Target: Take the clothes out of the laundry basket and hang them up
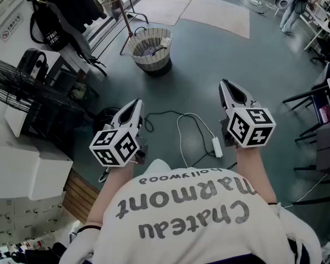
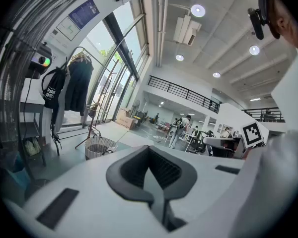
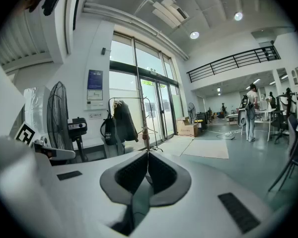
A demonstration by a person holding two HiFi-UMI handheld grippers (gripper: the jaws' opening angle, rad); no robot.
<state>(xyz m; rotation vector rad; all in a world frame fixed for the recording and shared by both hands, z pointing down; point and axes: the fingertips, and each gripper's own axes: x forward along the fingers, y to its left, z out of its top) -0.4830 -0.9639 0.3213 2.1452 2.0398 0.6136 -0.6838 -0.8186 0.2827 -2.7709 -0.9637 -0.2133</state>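
- Laundry basket (image 1: 150, 49) sits on the grey-green floor (image 1: 209, 70) at eleven o'clock, something dark inside, well apart from both grippers.
- Left gripper (image 1: 136, 103): fingers pressed together, holding nothing.
- Right gripper (image 1: 225, 84): likewise closed and empty.
- Clothes rack (image 1: 71, 4) at ten o'clock carries dark garments.
- Pale mats (image 1: 214, 10) lie at one o'clock.
- White cable (image 1: 182, 126) trails across the floor between the grippers.

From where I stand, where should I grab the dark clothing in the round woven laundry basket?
Pinch the dark clothing near its middle, probably from straight above: the wall of the woven laundry basket blocks every side; only its top is open.
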